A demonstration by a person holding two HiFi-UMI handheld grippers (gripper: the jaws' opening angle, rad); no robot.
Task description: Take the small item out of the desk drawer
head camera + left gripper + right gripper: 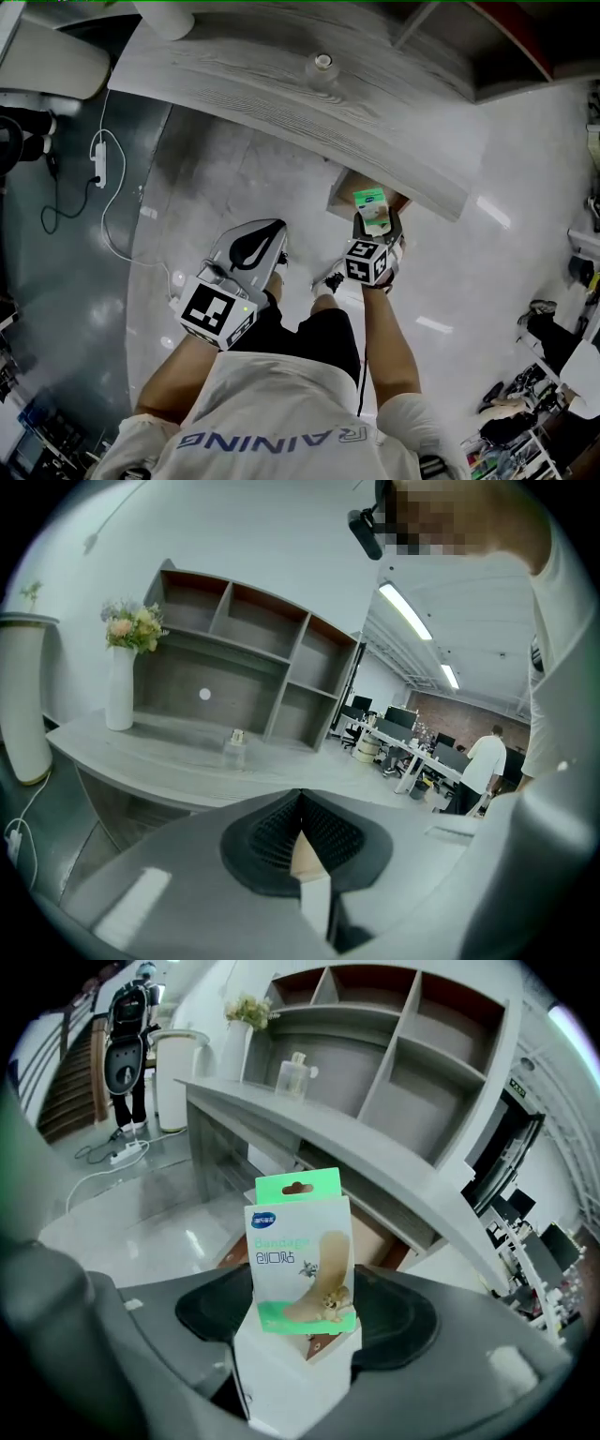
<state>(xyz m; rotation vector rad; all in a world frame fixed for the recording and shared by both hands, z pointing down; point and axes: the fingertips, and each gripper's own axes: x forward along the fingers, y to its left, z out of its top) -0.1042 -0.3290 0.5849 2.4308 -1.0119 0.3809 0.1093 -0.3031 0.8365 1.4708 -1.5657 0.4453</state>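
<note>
Left gripper sits well back from the drawer, jaws pressed together and empty. Right gripper, by the drawer's open front, clamps an upright bandage box. Beyond the drawer runs the desk. Removal looks nearly done; next, the box needs carrying clear of the drawer.

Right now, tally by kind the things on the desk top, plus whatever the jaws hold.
Vase of flowers: 1
Glass bottle: 1
Bandage box: 1
Total: 3
</note>
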